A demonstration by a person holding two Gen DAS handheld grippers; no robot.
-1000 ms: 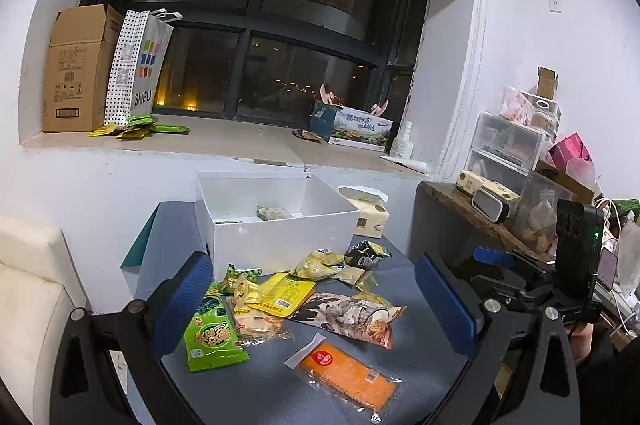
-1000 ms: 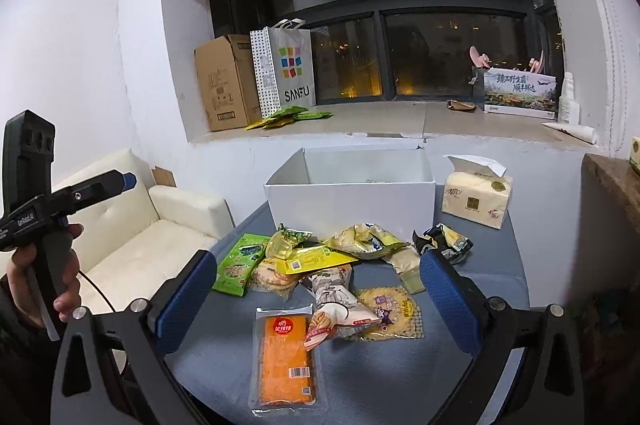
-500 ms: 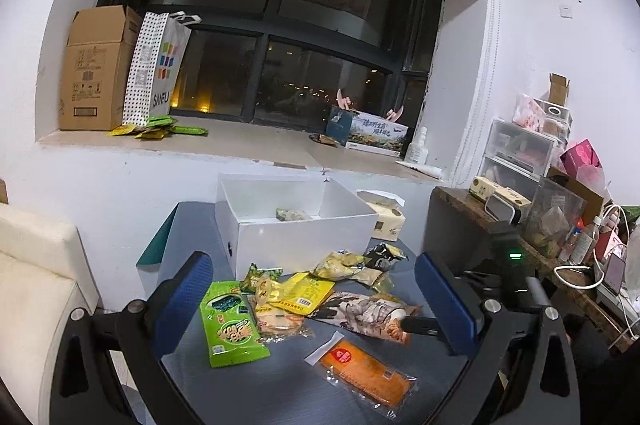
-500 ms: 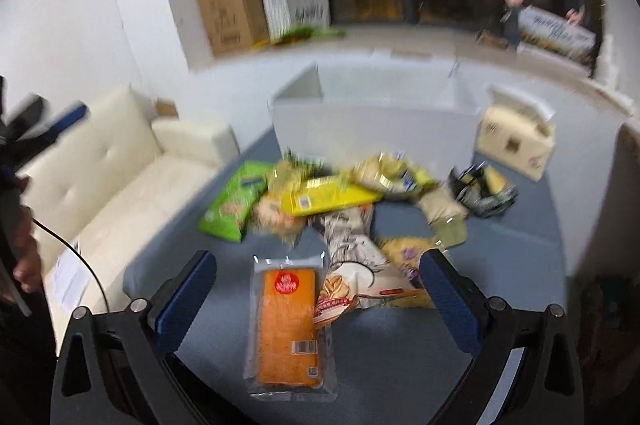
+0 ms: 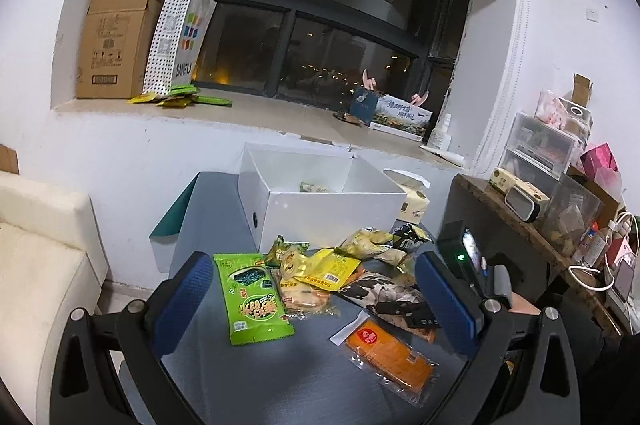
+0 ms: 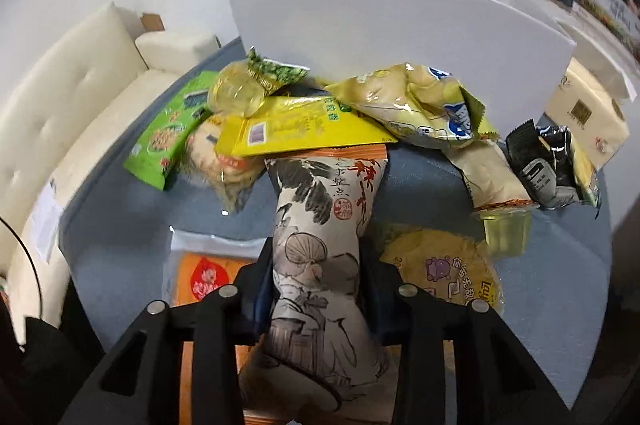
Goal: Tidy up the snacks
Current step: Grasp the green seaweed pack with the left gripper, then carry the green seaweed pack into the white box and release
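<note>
Several snack packets lie in a heap on the grey-blue table point(image 5: 208, 209) in front of an open white box point(image 5: 320, 213), which holds one small packet. My right gripper point(image 6: 316, 285) is shut on a long ink-drawing snack bag point(image 6: 320, 225), its jaws squeezing the bag's middle; the bag also shows in the left wrist view point(image 5: 384, 293). My left gripper point(image 5: 316, 301) is open and empty, above the table's near edge, with a green packet point(image 5: 250, 297) and an orange packet point(image 5: 388, 349) between its fingers.
A yellow packet point(image 6: 300, 125), a pale yellow bag point(image 6: 420, 109), a black wrapper point(image 6: 548, 165), a round cracker pack point(image 6: 444, 269) and a jelly cup point(image 6: 506, 229) lie around the held bag. A tissue box point(image 6: 588, 121) stands right of the white box. A white sofa point(image 6: 72, 97) is on the left.
My right gripper dropped down to the table and closed on the ink-drawing bag. My left gripper drifted slightly left and stayed open.
</note>
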